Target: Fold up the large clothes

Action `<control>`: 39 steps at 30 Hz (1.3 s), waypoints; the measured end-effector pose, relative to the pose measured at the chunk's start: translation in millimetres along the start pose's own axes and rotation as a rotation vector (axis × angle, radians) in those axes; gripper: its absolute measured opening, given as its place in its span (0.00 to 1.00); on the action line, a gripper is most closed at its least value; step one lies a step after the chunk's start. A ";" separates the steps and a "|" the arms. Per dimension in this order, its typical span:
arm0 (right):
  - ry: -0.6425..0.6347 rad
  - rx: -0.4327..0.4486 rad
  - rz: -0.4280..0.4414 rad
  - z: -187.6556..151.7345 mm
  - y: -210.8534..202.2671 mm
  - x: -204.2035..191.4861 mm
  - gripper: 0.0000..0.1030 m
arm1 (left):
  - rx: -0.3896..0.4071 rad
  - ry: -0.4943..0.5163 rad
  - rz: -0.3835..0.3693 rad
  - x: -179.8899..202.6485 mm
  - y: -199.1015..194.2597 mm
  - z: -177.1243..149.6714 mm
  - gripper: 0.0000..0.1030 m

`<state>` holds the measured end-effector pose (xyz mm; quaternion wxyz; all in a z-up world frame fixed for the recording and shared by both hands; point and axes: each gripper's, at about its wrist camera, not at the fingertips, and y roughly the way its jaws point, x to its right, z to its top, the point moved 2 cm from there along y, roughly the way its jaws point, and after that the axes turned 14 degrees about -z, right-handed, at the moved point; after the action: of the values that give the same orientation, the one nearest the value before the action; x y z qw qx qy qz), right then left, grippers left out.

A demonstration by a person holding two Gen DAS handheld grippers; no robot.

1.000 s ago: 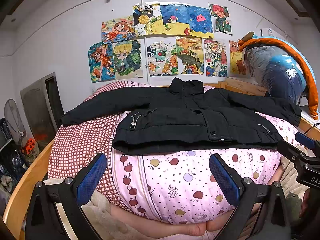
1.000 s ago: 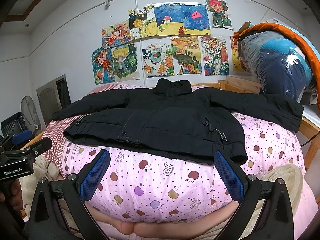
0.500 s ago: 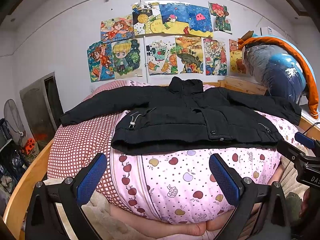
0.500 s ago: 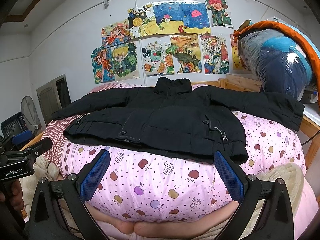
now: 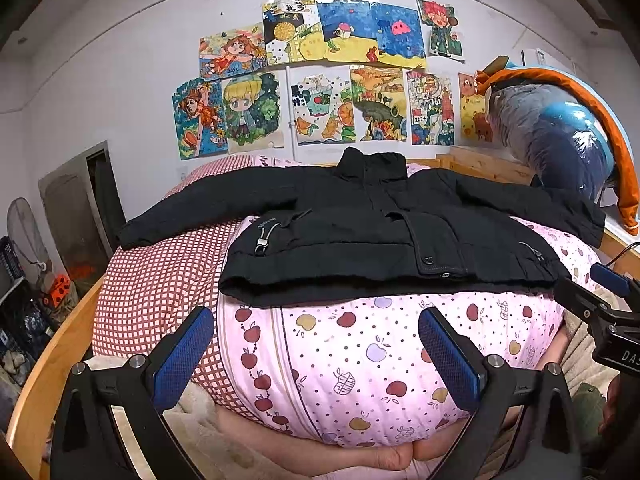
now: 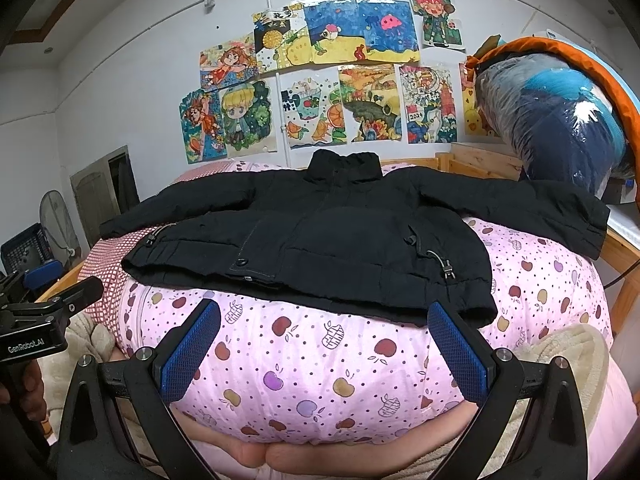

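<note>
A black jacket point(image 5: 360, 232) lies flat, front up, on a pink apple-print quilt point(image 5: 360, 360), sleeves spread to both sides and collar toward the wall; it also shows in the right wrist view point(image 6: 328, 236). My left gripper point(image 5: 316, 348) is open and empty, held before the quilt's near edge below the jacket's hem. My right gripper point(image 6: 324, 344) is open and empty, just short of the hem on the right side. Each gripper shows at the edge of the other's view.
A red checked cover point(image 5: 160, 288) lies at the left of the bed. A wooden bed rail point(image 5: 52, 360) runs along the left. A plastic-wrapped bundle with an orange cover point(image 5: 560, 136) stands at the back right. Drawings point(image 5: 320, 80) hang on the wall. A fan and crate stand at the far left.
Both views have shifted very slightly toward the jacket. The jacket has not moved and both grippers stay open.
</note>
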<state>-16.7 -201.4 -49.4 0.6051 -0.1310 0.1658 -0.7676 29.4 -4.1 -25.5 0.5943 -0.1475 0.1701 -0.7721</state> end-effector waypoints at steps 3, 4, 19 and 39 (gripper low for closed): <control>0.008 -0.018 -0.003 -1.6 4.7 -0.2 0.99 | -0.015 0.001 -0.002 0.0 2.2 2.1 1.00; 0.012 -0.026 -0.006 -2.0 6.4 1.6 0.99 | -0.025 0.000 -0.005 -0.2 4.1 3.2 1.00; 0.170 -0.006 -0.208 45.9 65.6 72.7 0.99 | -0.123 0.121 0.020 9.2 66.6 64.7 1.00; 0.756 -0.153 -0.601 38.8 219.7 255.1 0.99 | -0.295 0.289 -0.277 87.2 290.3 214.5 1.00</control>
<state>134.0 -499.8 -104.7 0.2426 0.0707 0.3848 -0.8877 351.7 -175.7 42.4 0.4243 -0.1429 0.3424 -0.8260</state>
